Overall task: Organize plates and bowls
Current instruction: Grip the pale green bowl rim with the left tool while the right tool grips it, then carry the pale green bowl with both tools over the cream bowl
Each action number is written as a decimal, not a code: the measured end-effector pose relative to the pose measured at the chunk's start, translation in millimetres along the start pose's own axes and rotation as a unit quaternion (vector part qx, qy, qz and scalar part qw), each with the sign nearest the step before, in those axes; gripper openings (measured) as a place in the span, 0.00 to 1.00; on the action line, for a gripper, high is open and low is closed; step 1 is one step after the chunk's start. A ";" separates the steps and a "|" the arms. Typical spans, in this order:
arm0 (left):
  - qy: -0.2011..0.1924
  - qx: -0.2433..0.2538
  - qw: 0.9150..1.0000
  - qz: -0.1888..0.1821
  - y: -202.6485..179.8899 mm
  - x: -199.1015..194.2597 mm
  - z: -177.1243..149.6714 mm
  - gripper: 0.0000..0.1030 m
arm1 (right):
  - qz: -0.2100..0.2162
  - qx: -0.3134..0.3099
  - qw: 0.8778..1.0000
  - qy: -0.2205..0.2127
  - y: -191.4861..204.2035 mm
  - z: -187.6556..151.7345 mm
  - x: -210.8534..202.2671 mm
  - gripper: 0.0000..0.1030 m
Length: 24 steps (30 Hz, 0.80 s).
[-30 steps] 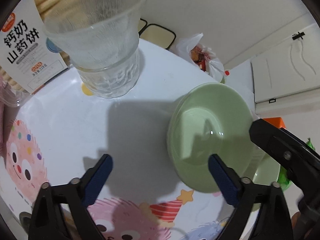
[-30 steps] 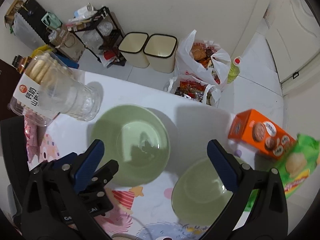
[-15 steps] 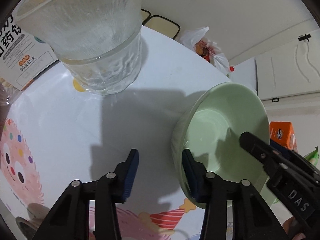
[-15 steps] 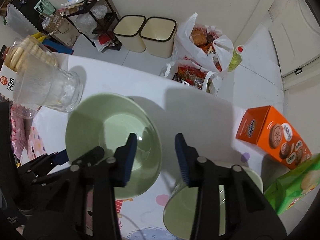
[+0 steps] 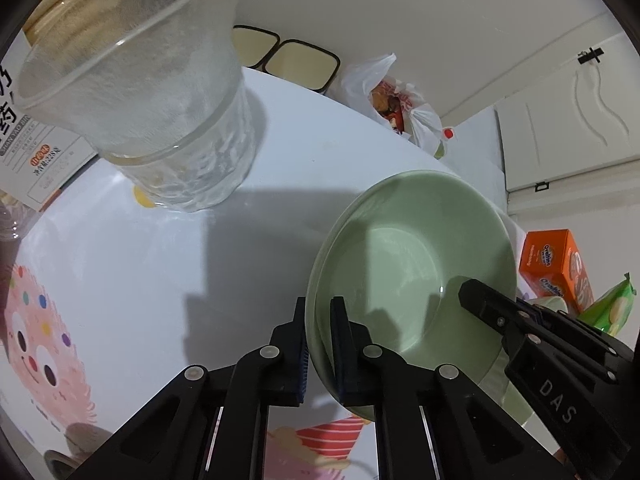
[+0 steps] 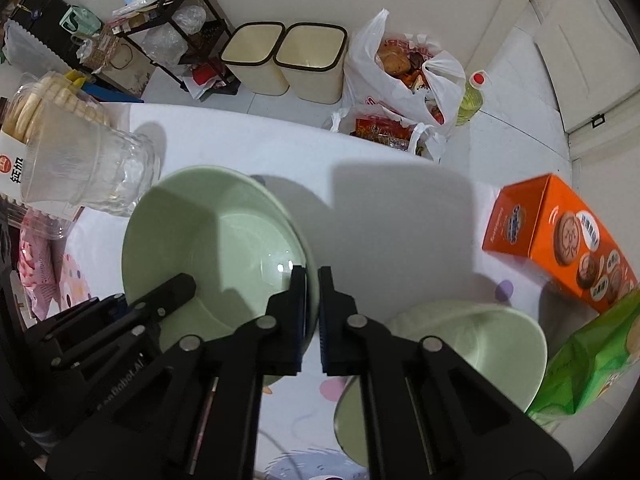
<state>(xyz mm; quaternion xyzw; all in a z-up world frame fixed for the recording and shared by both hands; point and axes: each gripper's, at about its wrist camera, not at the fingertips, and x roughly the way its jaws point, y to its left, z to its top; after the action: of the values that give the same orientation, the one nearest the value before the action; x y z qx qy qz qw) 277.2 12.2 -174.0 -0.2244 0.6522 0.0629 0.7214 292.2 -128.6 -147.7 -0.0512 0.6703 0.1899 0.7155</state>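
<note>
Left gripper (image 5: 319, 344) clamped on the near-left rim of the green bowl (image 5: 412, 264), one pad outside the wall, the other inside. Right gripper (image 6: 312, 316) clamped on the opposite rim of that same green bowl (image 6: 216, 236), jaws nearly together with only the thin wall between them. Seen from the left wrist, bowl tilted, rim raised toward the camera; whether clear of the table (image 5: 160, 272) or resting on it, impossible to tell. Second green bowl (image 6: 472, 340) down and to the right of the right gripper, apart from the held one, sitting over a green plate (image 6: 352, 424) whose edge showed beneath it. Stacked clear glass cups (image 6: 88, 168) just beside the held bowl on its left, in front of a box of biscuits (image 6: 16, 148). Orange biscuit box (image 6: 560, 240) and green snack bag (image 6: 596, 360) at the right edge of the table, near the second bowl. Beyond the table, on the floor: two cream bins (image 6: 284, 60) side by side and white plastic bags of food (image 6: 404, 76).
</note>
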 end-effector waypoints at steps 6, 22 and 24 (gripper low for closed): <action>-0.004 0.017 1.000 0.001 10.2 -18.4 -17.1 0.08 | 0.010 0.014 1.000 -0.007 7.2 -13.3 -5.8 0.07; -0.043 0.094 0.995 0.002 -1.3 -103.6 -102.5 0.08 | 0.015 0.078 0.995 -0.064 21.3 -106.1 -85.0 0.07; -0.045 0.105 0.993 0.004 -1.5 -111.3 -118.7 0.08 | 0.015 0.084 0.994 -0.068 23.7 -125.2 -93.8 0.08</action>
<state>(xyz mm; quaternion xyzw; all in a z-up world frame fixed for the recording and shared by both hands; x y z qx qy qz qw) 153.7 -14.9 -71.5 -0.1416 0.6226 0.0069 0.7696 163.7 -166.8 -63.6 0.0323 0.6343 0.1462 0.7585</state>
